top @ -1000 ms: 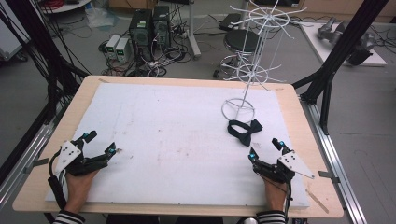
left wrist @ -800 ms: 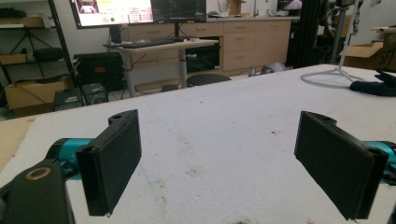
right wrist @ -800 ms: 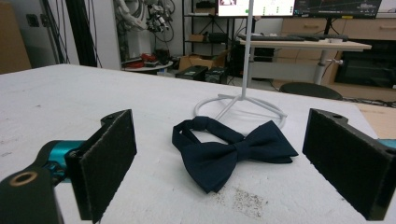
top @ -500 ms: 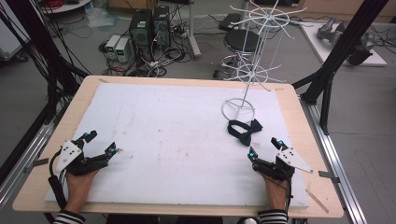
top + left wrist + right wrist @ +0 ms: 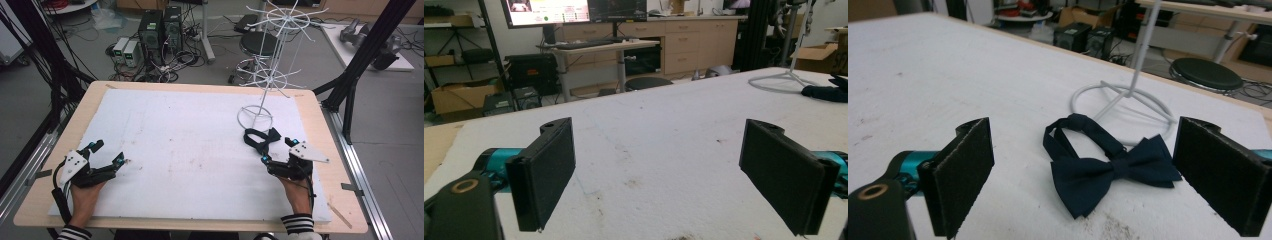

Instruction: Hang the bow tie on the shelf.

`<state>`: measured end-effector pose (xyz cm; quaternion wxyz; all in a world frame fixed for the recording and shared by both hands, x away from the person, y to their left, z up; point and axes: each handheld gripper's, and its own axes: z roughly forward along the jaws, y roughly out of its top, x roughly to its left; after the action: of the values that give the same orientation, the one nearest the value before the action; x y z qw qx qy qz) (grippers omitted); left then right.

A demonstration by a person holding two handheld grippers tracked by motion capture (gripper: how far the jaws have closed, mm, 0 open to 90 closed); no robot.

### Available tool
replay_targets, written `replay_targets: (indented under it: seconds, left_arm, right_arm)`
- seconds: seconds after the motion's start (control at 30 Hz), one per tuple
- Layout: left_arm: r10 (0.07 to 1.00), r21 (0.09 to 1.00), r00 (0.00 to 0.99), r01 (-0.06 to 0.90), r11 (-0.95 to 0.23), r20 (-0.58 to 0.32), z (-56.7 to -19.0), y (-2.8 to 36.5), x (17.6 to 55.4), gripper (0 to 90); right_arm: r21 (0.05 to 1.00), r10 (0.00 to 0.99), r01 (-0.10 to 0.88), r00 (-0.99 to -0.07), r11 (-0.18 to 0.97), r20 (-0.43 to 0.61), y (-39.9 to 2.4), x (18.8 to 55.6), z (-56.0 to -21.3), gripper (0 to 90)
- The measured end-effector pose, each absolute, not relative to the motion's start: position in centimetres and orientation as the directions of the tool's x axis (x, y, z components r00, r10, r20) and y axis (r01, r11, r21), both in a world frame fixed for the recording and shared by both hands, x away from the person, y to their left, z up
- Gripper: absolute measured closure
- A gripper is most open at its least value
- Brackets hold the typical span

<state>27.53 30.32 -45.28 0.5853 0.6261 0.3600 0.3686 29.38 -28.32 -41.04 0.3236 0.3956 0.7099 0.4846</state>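
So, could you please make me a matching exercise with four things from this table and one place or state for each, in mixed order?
Things:
1. bow tie
2. wire stand
3. left tool
4. right tool

Places or states:
A. open, at the near left of the white mat
B. upright, its ring base on the mat's far right
C. open, just short of the bow tie
D. lying flat beside the ring base

Pairs: 1-D, 2-B, 3-A, 4-C

The table [image 5: 150, 95] is seen from above and forward by the high view, skimmed low and close from near its front edge by both gripper views, and the white wire stand [image 5: 260, 107] [image 5: 781, 77] [image 5: 1128, 97] is shared by all.
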Motion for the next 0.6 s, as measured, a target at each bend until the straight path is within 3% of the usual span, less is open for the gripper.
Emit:
replay_targets:
  seconds: [0.23, 0.6]
  left_arm:
    - [0.882, 0.998, 0.469, 0.019, -0.055, 0.04, -45.3, 30.3, 27.5, 15.2]
    - [0.882, 0.998, 0.469, 0.02, -0.056, 0.04, -45.3, 30.3, 27.5, 15.2]
  right_arm:
    - [0.909, 0.837, 0.268, -0.53, 0.319, -0.137, -27.4, 30.8, -39.8, 8.7]
    - [0.846, 0.805, 0.388, -0.589, 0.366, -0.078, -26.3, 33.8, -39.5, 8.8]
